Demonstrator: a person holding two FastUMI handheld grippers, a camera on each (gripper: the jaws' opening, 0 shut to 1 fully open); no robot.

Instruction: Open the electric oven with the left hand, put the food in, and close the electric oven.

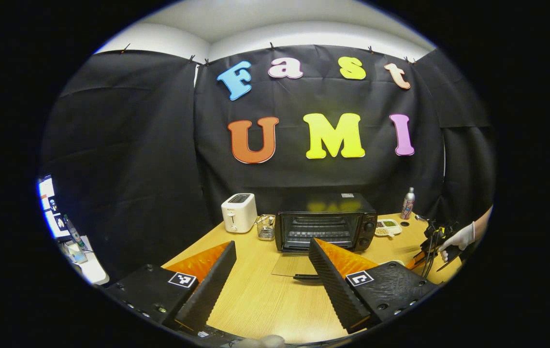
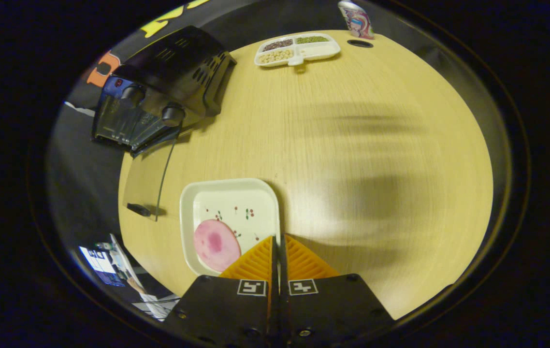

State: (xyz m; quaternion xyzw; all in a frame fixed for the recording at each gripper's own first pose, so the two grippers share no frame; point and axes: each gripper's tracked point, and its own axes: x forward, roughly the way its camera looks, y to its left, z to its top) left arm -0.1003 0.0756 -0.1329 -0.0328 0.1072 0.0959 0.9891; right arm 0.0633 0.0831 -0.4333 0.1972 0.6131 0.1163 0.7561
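Oven door lowered, plate gripped at its edge

The right gripper (image 2: 277,241) is seen clamped on the rim of a glossy square plate (image 2: 229,203) carrying a flat pink slice of food (image 2: 216,244); the left gripper (image 1: 272,270) is held spread, empty, facing the boxy black oven (image 1: 325,223), whose glass door (image 1: 299,265) lies flat on the woodgrain table (image 2: 352,145). A slip is judged likely: smooth rim, thin purchase, and a tilt could slide the slice off.
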